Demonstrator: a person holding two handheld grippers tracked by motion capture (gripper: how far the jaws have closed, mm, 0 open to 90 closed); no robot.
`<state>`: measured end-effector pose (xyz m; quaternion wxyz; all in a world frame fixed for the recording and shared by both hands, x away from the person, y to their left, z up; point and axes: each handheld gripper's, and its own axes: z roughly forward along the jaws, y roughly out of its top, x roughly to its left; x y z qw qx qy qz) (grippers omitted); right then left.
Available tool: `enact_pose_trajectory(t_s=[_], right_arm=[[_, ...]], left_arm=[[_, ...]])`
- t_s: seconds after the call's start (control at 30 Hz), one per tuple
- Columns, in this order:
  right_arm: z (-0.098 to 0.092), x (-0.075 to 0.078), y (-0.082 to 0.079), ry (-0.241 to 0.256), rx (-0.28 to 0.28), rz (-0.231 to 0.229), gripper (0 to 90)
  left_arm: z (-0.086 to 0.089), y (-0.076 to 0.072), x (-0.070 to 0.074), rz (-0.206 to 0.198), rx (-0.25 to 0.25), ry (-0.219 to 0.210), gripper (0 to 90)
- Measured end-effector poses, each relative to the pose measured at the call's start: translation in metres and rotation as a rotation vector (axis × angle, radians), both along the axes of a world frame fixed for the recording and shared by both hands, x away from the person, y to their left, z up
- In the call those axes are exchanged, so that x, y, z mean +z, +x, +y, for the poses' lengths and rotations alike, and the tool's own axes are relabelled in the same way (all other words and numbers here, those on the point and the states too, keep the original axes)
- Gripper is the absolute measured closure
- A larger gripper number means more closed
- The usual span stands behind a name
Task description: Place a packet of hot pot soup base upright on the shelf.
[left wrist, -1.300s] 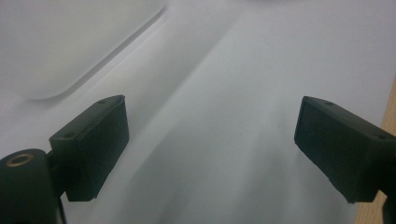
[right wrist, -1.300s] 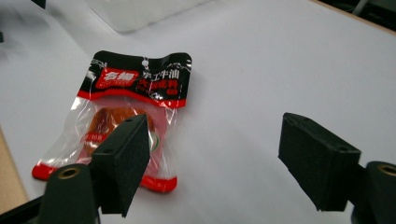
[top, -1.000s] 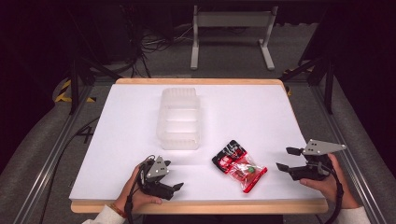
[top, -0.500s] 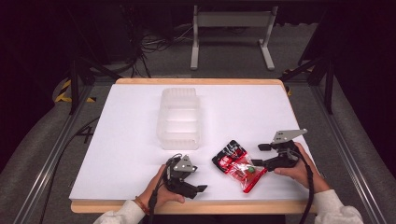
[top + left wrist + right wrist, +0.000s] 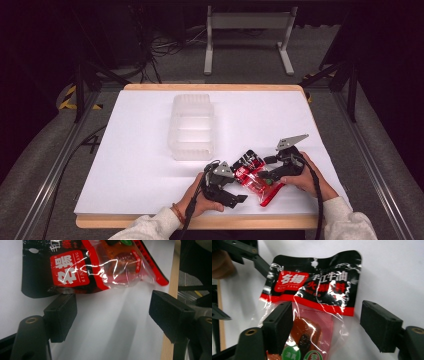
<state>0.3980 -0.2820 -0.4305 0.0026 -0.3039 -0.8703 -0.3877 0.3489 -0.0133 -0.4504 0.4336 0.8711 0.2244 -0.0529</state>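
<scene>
Left gripper [image 5: 235, 192] and right gripper [image 5: 267, 170], both jaws spread wide, flank the red-black sauce packet [image 5: 254, 175] lying flat near the white table's [image 5: 140, 165] front edge. Clear compartment tray [image 5: 193, 126] sits empty behind it, apart. Dark floor, cables [image 5: 165, 47] beyond.

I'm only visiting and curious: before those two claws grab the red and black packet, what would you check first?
1. Left gripper open: ok, jaws wide apart.
2. Right gripper open: ok.
3. Sauce packet lying flat on the table: ok.
4. Packet between the right jaws: ok, its clear end lies there.
5. Packet between the left jaws: not ok, its edge lies just beyond the tips.
6. Clear tray out of the way: ok, it stands apart.
</scene>
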Motion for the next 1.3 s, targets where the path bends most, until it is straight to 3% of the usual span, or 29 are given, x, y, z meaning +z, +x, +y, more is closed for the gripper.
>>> enact_pose_trajectory(t_s=[0.1,0.2,0.27,0.4,0.47,0.53,0.67,0.7,0.9,1.0,1.1,1.17,1.3], right_arm=[[0.000,0.000,-0.001,0.013,0.006,0.015,31.9],[-0.002,0.000,-0.001,0.041,-0.011,0.030,36.5],[-0.006,0.001,-0.001,0.065,-0.025,0.026,42.6],[-0.013,0.004,-0.001,0.091,-0.065,0.015,56.1],[-0.015,0.004,-0.001,0.090,-0.076,0.010,59.5],[-0.016,0.004,-0.001,0.090,-0.074,0.007,60.3],[-0.015,0.002,-0.001,0.075,-0.092,0.006,61.2],[-0.014,0.002,-0.001,0.073,-0.088,-0.001,63.5],[-0.015,0.004,-0.004,0.074,-0.080,-0.020,70.8],[-0.014,0.004,-0.005,0.067,-0.077,-0.016,74.3],[-0.012,0.003,-0.005,0.062,-0.072,-0.027,76.9],[-0.013,0.003,-0.005,0.069,-0.069,-0.022,76.9],[-0.016,0.004,-0.005,0.088,-0.063,-0.027,71.9]], left_arm=[[-0.002,0.004,0.002,0.009,0.011,-0.021,28.7],[-0.001,0.009,0.005,0.016,0.035,-0.059,39.7],[0.000,0.011,0.007,0.013,0.045,-0.087,49.1],[0.003,0.017,0.011,0.013,0.073,-0.129,52.8],[0.002,0.019,0.012,0.026,0.091,-0.144,52.1],[0.001,0.020,0.013,0.032,0.087,-0.145,45.3],[-0.004,0.023,0.009,0.044,0.125,-0.112,44.2],[-0.005,0.024,0.007,0.071,0.142,-0.110,43.7],[-0.003,0.030,0.000,0.142,0.173,-0.104,34.1],[-0.004,0.030,0.001,0.133,0.166,-0.103,34.3],[-0.004,0.029,0.002,0.106,0.173,-0.086,45.0],[-0.001,0.030,0.002,0.098,0.190,-0.104,57.2],[0.002,0.029,0.007,0.064,0.174,-0.140,71.3]])
